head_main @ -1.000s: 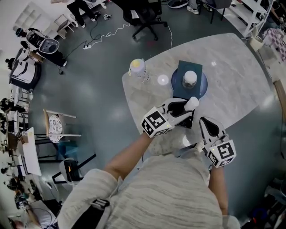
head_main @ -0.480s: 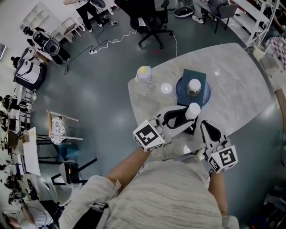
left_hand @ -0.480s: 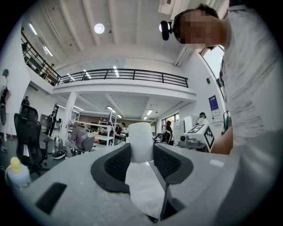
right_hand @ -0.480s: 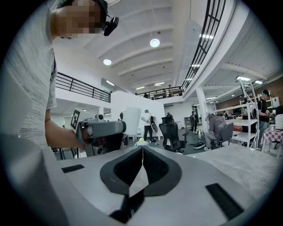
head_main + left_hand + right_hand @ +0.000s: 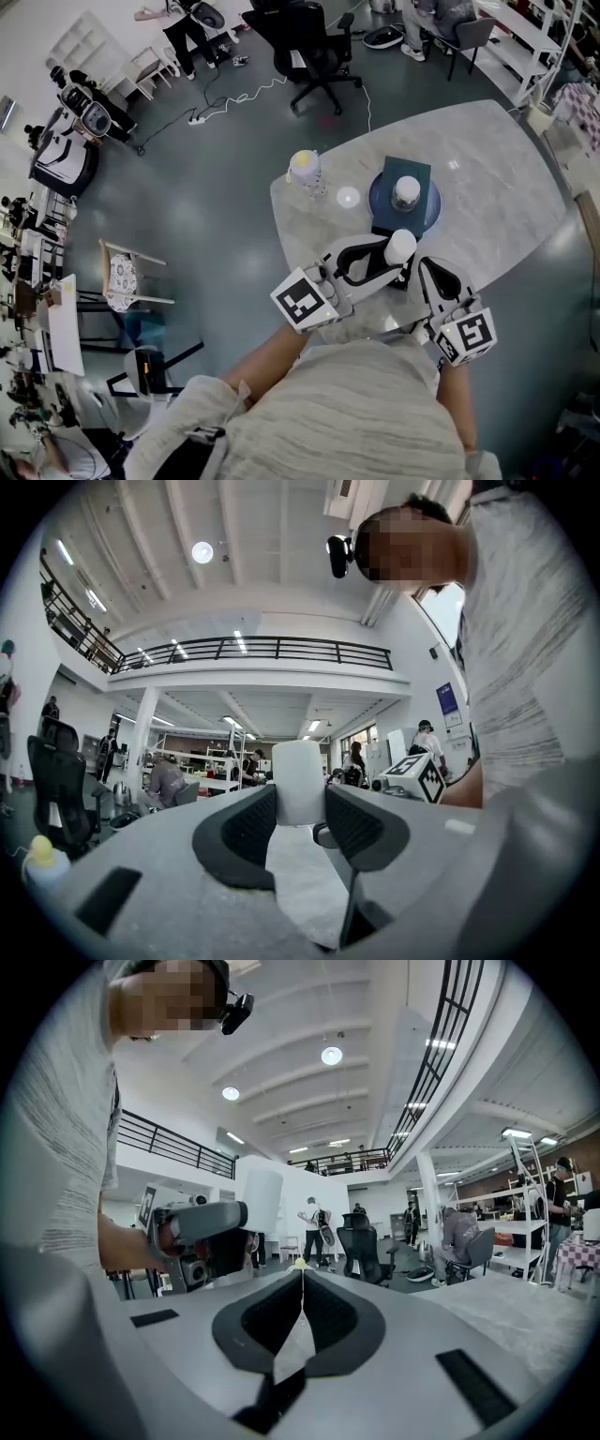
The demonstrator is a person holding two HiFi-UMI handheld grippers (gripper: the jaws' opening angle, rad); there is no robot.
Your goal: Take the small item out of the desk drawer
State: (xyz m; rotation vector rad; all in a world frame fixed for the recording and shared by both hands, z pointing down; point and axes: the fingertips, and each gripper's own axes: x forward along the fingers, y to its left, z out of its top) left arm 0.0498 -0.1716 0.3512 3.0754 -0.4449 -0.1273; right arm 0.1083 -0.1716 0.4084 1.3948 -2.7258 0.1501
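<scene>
My left gripper (image 5: 397, 253) is shut on a small white cylinder (image 5: 401, 247) and holds it above the near edge of the marble table (image 5: 487, 178). In the left gripper view the white cylinder (image 5: 300, 780) stands upright, pinched between both dark pads (image 5: 248, 825). My right gripper (image 5: 425, 265) hangs just right of it, jaws pressed together with nothing in them. In the right gripper view the right gripper (image 5: 301, 1267) looks past the left gripper (image 5: 199, 1232) and the white cylinder (image 5: 261, 1200). The drawer is hidden under my arms and body.
On the table stand a blue plate (image 5: 429, 208) carrying a jar (image 5: 406, 191), a dark square mat (image 5: 405, 171) beneath it, a yellow-capped bottle (image 5: 304, 169) and a small white disc (image 5: 348, 197). An office chair (image 5: 314, 47) stands on the floor beyond.
The left gripper's marker cube has swung left and toward me while its jaws keep the white cylinder. The right gripper has barely moved.
</scene>
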